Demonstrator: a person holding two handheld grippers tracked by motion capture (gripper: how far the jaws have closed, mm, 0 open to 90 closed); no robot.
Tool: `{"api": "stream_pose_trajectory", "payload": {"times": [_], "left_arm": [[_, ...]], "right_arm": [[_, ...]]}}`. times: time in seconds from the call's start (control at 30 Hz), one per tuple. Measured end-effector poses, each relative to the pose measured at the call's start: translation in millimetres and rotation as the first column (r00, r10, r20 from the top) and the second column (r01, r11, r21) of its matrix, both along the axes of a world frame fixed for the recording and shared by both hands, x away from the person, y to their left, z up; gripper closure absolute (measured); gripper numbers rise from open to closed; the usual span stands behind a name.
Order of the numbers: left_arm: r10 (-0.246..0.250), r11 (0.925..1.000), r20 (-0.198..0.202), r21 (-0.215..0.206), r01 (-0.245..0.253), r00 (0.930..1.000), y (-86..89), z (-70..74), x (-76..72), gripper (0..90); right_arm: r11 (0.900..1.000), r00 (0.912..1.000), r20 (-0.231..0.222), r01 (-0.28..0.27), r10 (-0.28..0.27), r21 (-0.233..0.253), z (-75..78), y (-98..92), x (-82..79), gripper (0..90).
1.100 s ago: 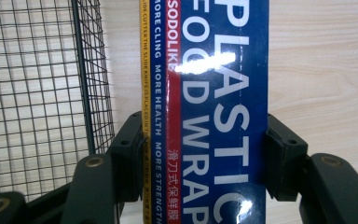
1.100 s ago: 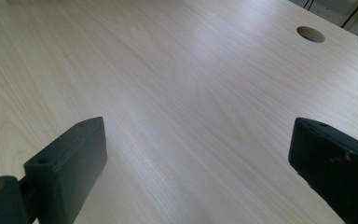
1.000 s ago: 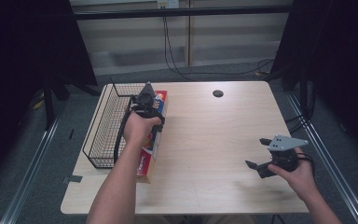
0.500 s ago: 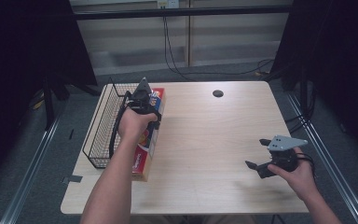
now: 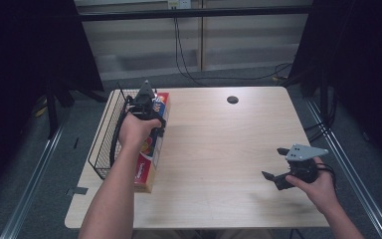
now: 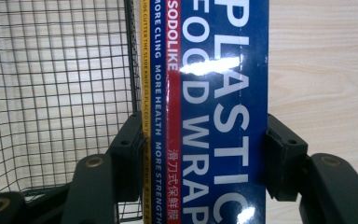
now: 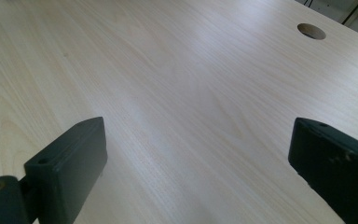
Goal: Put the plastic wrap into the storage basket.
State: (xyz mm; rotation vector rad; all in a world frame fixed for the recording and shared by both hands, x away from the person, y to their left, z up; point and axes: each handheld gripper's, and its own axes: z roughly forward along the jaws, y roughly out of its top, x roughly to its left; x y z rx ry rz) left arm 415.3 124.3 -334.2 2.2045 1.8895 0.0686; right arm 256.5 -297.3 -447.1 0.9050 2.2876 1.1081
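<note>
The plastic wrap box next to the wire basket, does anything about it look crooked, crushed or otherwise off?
Nothing stands out. The plastic wrap box lies flat on the table, running alongside the wire basket, and its printed faces look smooth and undented. The left tongs are closed on its two long sides. The right tongs are open, away from it.

Glossy box (image 6: 214, 93), wire basket (image 6: 51, 93), wood table (image 7: 191, 93)

Looks like a lab recording bay: bare light-wood table (image 5: 219, 149) with a cable hole (image 5: 233, 99), black curtains (image 5: 30, 45) left and right, cables (image 5: 181, 50) down the far wall.
</note>
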Motion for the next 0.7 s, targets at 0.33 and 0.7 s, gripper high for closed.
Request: {"api": "stream_pose_trajectory", "payload": {"times": [0.33,0.7], "left_arm": [[0.010,0.9999,-0.003,0.008,-0.010,0.9999,10.3,4.8,-0.1,42.9],[0.029,0.9995,-0.006,0.014,-0.029,0.9996,21.9,10.2,-0.8,43.0]], "right_arm": [[1.000,0.9999,0.010,-0.002,0.002,-0.007,0.2,0.6,0.3,4.0],[1.000,1.0000,0.006,-0.007,0.008,-0.016,0.1,1.0,0.1,4.0]]}}
